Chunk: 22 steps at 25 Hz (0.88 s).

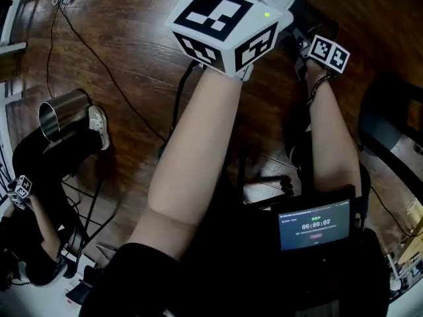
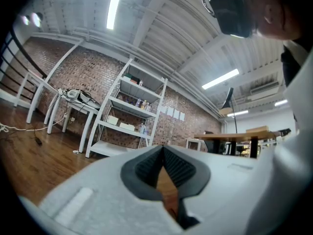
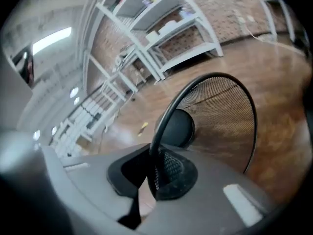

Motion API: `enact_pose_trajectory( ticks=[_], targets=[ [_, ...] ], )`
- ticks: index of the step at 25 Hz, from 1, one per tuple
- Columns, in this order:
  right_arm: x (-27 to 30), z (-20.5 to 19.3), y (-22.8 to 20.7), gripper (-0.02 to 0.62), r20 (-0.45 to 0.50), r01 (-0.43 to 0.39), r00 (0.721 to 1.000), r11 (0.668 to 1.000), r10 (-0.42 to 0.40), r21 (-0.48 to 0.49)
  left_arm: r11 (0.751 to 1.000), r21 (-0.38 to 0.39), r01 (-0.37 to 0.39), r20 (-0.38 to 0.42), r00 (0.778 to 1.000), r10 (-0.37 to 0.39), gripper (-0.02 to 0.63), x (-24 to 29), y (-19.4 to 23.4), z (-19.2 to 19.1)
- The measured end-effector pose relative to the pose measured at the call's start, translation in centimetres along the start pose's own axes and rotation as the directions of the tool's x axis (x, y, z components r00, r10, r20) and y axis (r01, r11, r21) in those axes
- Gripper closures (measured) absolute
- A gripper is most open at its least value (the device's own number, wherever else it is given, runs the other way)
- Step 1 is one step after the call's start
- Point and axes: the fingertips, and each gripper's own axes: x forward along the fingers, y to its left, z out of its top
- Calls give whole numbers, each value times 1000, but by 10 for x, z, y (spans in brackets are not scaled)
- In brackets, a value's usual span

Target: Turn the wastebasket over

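Rim of basket (image 3: 220, 116) clamped in right gripper (image 3: 155, 160)

The right gripper's jaws are closed on the thin black rim, with a strip of mesh wall pinched between the pads. From the jaws the rim arcs up and away. The basket sits just beyond them, tilted, its mouth turned toward the gripper and its dark solid bottom showing inside. Wood floor (image 3: 279, 67) lies past and under the basket. It seems lifted clear of the boards, though this view does not show its far side.

The left gripper (image 2: 163, 148) is well apart from the basket. It points about level across the room, and its pads meet at the tips with nothing between them. White shelves (image 2: 132, 114) stand far ahead of it, against a brick wall. From the head view, both arms reach forward and the grippers' marker cubes top them, the left one nearer the camera.
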Motion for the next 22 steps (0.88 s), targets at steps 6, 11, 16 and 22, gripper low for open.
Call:
enact_pose_trajectory(
  ticks=[6, 11, 16, 22],
  targets=[
    [4, -13, -4, 584, -281, 55, 919, 797, -276, -601, 1000, -3, -5, 18, 1000, 5, 603, -3, 0, 6],
    [8, -49, 21, 584, -416, -130, 836, 608, -358, -783, 1000, -4, -9, 27, 1000, 9, 603, -7, 1, 14],
    [11, -82, 32, 584, -504, -320, 731, 421, -459, -849, 1000, -14, -10, 33, 999, 10, 603, -10, 4, 16],
    [16, -99, 37, 584, -508, -415, 698, 293, -505, -861, 1000, -28, -12, 35, 999, 13, 603, -10, 8, 15]
  ],
)
